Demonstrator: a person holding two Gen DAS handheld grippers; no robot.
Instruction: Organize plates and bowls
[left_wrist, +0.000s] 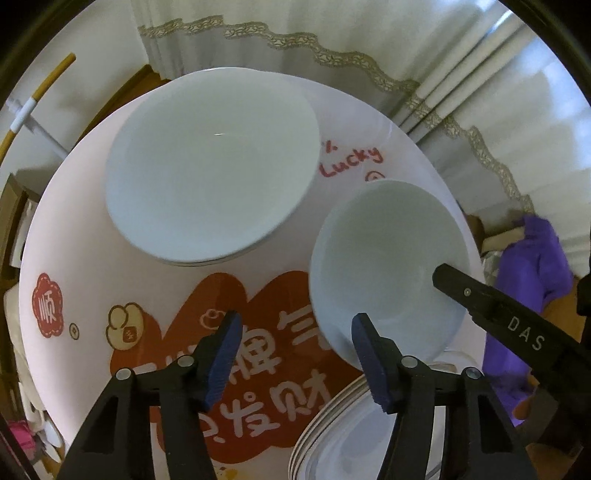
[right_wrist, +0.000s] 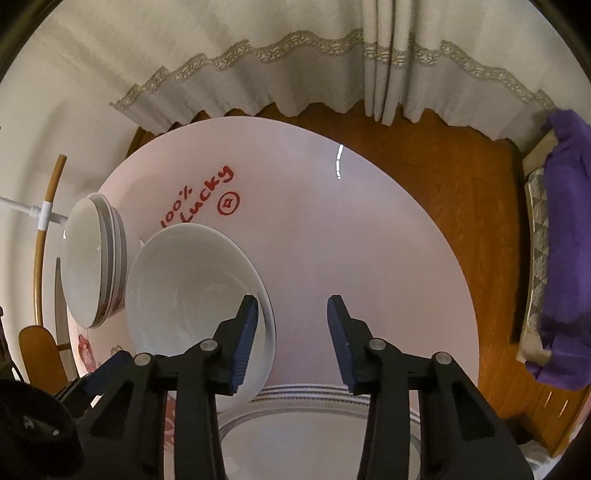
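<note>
In the left wrist view, a stack of white plates (left_wrist: 212, 166) sits at upper left on the round pink counter (left_wrist: 81, 221). The left tongs (left_wrist: 295, 354) at lower centre are released, with nothing between the pads. A white bowl (left_wrist: 384, 266) lies just right of them, its rim beside the right pad, and another stack of rimmed plates (left_wrist: 332, 435) lies at lower right. In the right wrist view, the right tongs (right_wrist: 291, 343) stand apart, the bowl's rim by the left pad; I cannot tell whether it touches. A purple cloth (right_wrist: 565, 251) lies at far right.
</note>
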